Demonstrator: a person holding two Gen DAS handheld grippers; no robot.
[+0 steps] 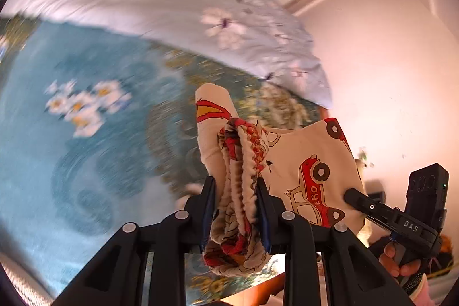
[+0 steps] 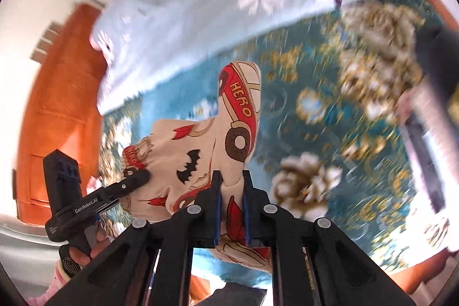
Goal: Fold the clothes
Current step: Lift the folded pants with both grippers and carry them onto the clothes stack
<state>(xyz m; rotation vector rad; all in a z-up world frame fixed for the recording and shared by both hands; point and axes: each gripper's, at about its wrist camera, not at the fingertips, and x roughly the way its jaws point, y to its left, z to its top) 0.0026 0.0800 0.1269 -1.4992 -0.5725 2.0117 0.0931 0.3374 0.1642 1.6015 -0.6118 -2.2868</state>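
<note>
A small cream garment [image 1: 304,162] printed with red cars hangs in the air between both grippers, above the bed. My left gripper [image 1: 235,185] is shut on its gathered red-and-cream elastic waistband [image 1: 243,162]. My right gripper [image 2: 231,182] is shut on another edge of the same garment [image 2: 198,154], near the "HERO" car print. The right gripper also shows in the left wrist view [image 1: 352,195], and the left gripper in the right wrist view [image 2: 143,177], each pinching the cloth.
A teal floral bedspread [image 1: 71,134] lies below, also in the right wrist view [image 2: 330,119]. A pale flowered duvet [image 1: 172,5] is piled at the far side. An orange wooden headboard [image 2: 63,105] and a white wall [image 1: 387,62] stand beyond.
</note>
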